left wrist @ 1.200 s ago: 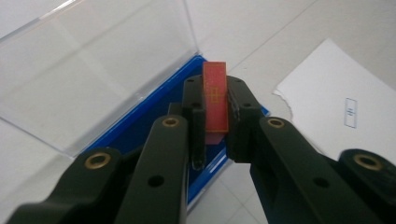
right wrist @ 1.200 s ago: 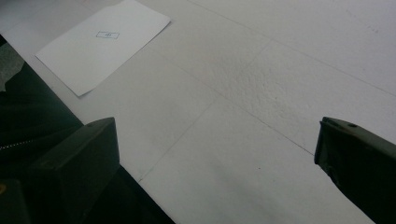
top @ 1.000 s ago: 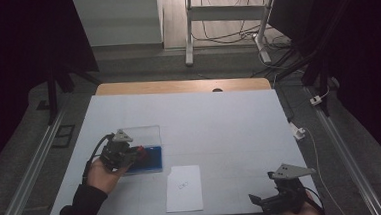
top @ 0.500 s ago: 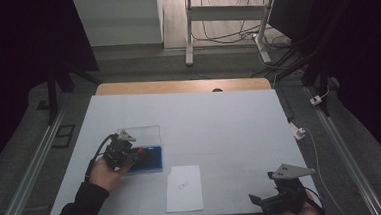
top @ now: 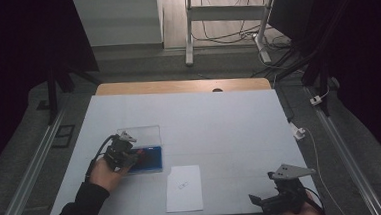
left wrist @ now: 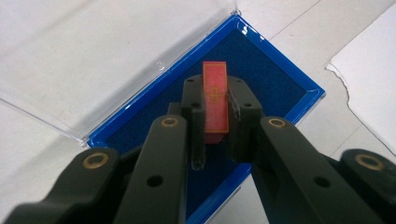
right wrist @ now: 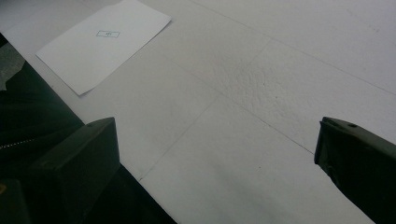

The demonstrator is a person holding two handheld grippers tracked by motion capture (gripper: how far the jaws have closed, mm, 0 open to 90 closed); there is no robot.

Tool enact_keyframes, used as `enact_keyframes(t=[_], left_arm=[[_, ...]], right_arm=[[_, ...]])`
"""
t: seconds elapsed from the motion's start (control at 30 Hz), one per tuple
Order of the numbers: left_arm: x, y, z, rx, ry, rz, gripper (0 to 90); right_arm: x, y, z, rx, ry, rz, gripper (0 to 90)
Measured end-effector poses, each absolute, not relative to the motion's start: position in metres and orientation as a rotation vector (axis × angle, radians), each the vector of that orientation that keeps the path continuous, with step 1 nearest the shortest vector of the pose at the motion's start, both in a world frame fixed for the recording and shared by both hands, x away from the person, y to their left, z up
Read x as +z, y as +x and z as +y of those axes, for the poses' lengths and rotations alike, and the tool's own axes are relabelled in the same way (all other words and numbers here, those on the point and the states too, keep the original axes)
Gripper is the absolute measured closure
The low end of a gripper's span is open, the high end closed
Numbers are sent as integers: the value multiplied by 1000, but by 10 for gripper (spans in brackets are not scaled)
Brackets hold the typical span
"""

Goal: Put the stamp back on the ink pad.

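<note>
White table (top: 229, 120), two things lying on it

A blue tray (top: 150, 160) with its clear lid (top: 141, 135) folded open flat lies near the left front edge — just right of it, apart, a white sheet of paper (top: 184, 188) with a small printed mark lies by the front edge.

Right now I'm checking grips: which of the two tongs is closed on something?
The left tongs, over the blue ink pad, grip the red stamp. The right tongs gape open over bare table.
</note>
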State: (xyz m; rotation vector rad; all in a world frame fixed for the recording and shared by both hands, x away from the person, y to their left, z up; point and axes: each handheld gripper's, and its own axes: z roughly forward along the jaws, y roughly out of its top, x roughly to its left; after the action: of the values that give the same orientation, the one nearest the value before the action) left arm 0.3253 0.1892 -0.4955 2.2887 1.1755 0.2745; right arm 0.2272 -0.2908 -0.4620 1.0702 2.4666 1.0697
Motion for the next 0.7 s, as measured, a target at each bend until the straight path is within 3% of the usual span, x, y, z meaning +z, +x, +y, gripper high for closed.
enact_keyframes(t=[0.27,0.53,0.7], left_arm=[[-492,324,192,283,2250,1188,710],[-486,321,197,267,2155,1184,477],[-486,318,198,256,2110,1126,277]], right_arm=[[-462,227,-291,1070,1071,2467,0],[-462,227,-291,1072,1070,2466,0],[-462,227,-291,1073,1069,2467,0]])
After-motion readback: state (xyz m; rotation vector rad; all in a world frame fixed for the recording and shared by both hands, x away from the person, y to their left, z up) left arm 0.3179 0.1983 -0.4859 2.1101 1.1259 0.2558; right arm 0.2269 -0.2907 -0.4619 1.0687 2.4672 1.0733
